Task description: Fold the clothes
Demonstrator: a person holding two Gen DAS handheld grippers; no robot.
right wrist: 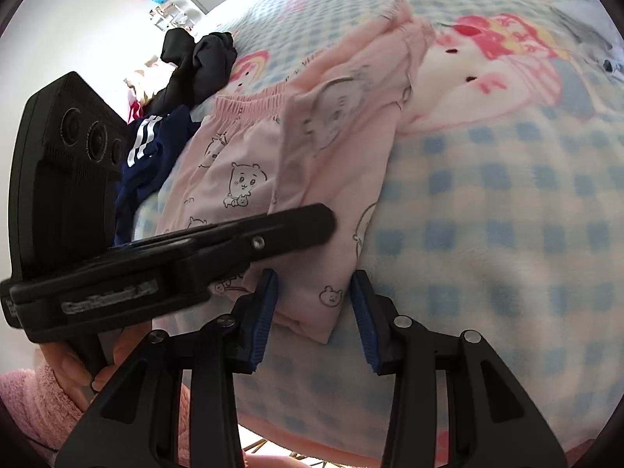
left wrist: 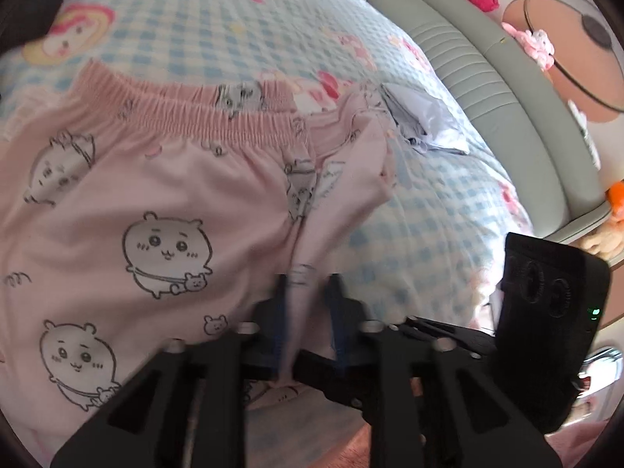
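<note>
Pink pyjama bottoms [left wrist: 156, 195] with a cartoon animal print lie on a blue checked blanket [left wrist: 421, 241], elastic waistband at the far side. My left gripper [left wrist: 308, 304] is shut on a raised ridge of the pink cloth near its right edge. In the right wrist view the bottoms [right wrist: 331, 163] lie folded over themselves. Their near corner sits between the blue pads of my right gripper [right wrist: 314, 304], which is open and apart from the cloth. The left tool's black housing [right wrist: 195, 257] crosses just left of it.
A black garment [right wrist: 202, 62] and a navy one with white stripes [right wrist: 152, 148] lie piled at the blanket's left. A pale folded cloth [left wrist: 429, 124] rests beyond the bottoms. A grey padded bed frame [left wrist: 487, 89] runs along the right. A hand in a pink fuzzy sleeve [right wrist: 35, 401] holds the left tool.
</note>
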